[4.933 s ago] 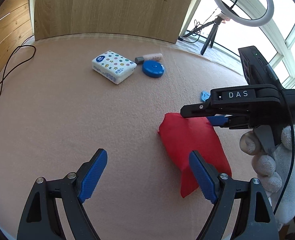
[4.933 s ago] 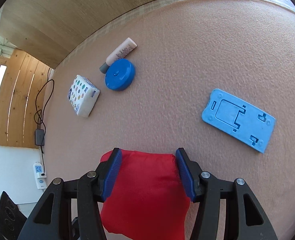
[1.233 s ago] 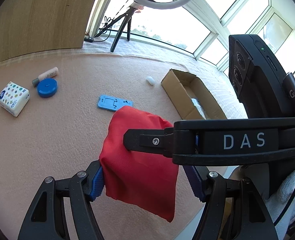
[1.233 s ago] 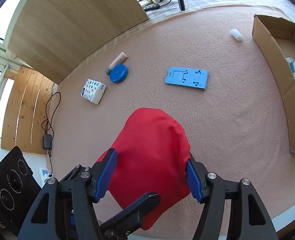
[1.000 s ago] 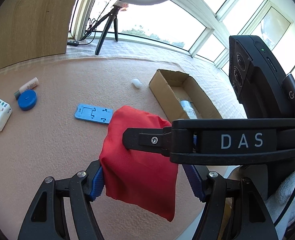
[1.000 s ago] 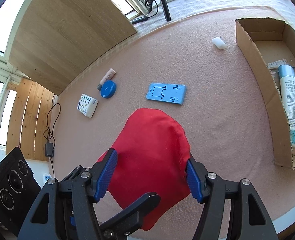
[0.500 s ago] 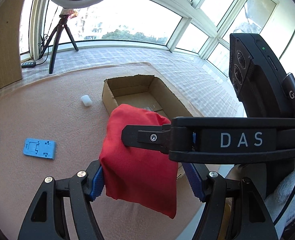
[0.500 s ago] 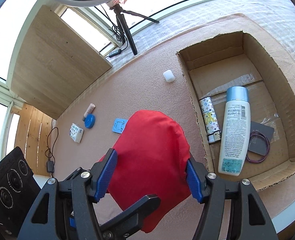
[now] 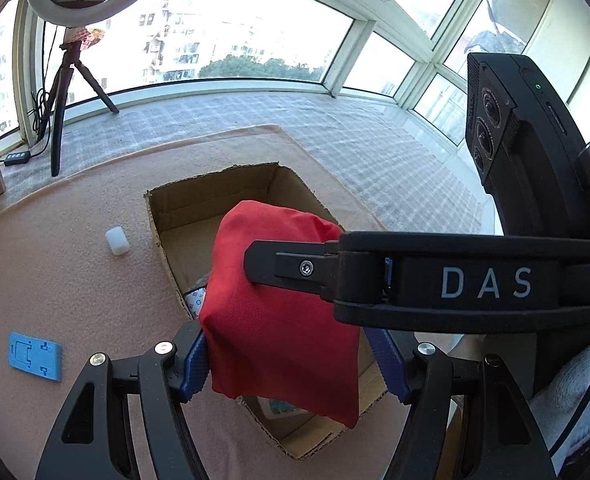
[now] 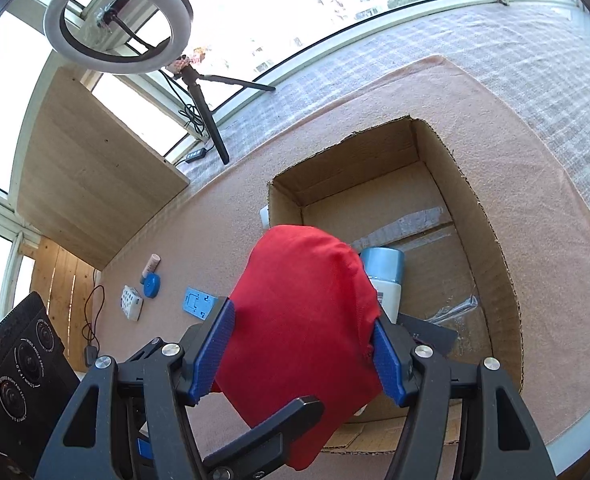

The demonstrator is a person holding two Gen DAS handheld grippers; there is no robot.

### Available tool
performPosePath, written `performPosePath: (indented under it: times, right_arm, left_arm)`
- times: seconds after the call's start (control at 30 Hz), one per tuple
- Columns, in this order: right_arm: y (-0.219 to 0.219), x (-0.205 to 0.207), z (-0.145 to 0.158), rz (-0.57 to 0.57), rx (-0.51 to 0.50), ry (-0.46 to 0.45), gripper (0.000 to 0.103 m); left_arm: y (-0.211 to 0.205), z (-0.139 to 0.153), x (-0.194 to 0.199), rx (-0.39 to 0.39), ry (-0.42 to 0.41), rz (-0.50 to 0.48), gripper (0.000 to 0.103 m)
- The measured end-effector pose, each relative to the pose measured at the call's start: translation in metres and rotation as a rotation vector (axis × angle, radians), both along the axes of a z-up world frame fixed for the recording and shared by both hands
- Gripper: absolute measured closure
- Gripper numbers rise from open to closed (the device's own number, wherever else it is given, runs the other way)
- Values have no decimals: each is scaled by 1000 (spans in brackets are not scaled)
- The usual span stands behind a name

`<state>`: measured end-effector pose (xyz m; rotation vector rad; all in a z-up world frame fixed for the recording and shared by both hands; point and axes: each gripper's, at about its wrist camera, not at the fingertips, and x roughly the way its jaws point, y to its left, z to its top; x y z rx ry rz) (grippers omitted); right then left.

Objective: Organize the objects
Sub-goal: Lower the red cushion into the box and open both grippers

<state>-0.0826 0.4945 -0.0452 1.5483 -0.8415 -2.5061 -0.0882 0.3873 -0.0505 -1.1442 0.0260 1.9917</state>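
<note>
A red cloth bag (image 9: 279,320) hangs in the air between both grippers, over the open cardboard box (image 9: 215,196). My left gripper (image 9: 291,356) is shut on its lower sides. My right gripper (image 10: 303,344) is shut on the same red bag (image 10: 303,336), and its black finger crosses the left wrist view from the right. The box (image 10: 491,240) holds a white bottle with a blue cap (image 10: 383,272), a patterned tube (image 9: 195,300) and a dark card (image 10: 431,332).
On the pink mat (image 9: 55,280) lie a blue plastic stand (image 9: 35,356), a small white block (image 9: 117,241), a blue round case (image 10: 152,285), a patterned tissue pack (image 10: 131,302) and a small tube (image 10: 151,263). A ring light on a tripod (image 10: 119,20) stands by the windows.
Both grippers lifted the red bag off the mat and carried it rightward together; it now hangs over the cardboard box. The loose items on the mat fell behind to the left.
</note>
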Motion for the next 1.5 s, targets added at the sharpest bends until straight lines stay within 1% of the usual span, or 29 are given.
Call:
performPosePath:
  times: [0.2, 0.4, 0.53, 0.67, 0.73, 0.87, 0.9, 1.0, 1.07, 1.23, 1.37, 1.5]
  right_arm:
    - [17, -20, -3, 17, 9, 13, 41]
    - [28, -29, -5, 21, 20, 20, 42]
    - [37, -30, -8, 12, 22, 17, 41]
    - [42, -31, -11, -3, 48, 4, 41]
    - [45, -29, -13, -15, 46, 1, 41]
    - [49, -25, -13, -31, 54, 1, 41]
    - [49, -24, -13, -34, 62, 1, 41]
    - [49, -21, -11, -41, 77, 6, 41]
    - [48, -20, -9, -43, 65, 10, 41]
    - [44, -15, -2, -48, 88, 28, 40]
    - [39, -10, 2, -47, 103, 36, 40]
    - [32, -3, 6, -52, 119, 50, 40]
  left_arm:
    - [15, -4, -16, -15, 1, 17, 32]
    - [28, -8, -21, -48, 12, 12, 32]
    - [32, -14, -20, -77, 4, 18, 31]
    - [35, -19, -15, -110, 14, 9, 31]
    - [34, -19, -13, -118, 20, 8, 31]
    - [31, -15, -7, -128, 46, 7, 30]
    - [31, -14, -6, -130, 52, 6, 29]
    - [27, -11, -5, -127, 53, 6, 27]
    - [24, -10, -4, -125, 55, 10, 27]
    - [13, -5, 1, -119, 61, 19, 27]
    - [-4, 0, 5, -133, 79, 40, 26]
    - [-27, 5, 8, -164, 111, 65, 26]
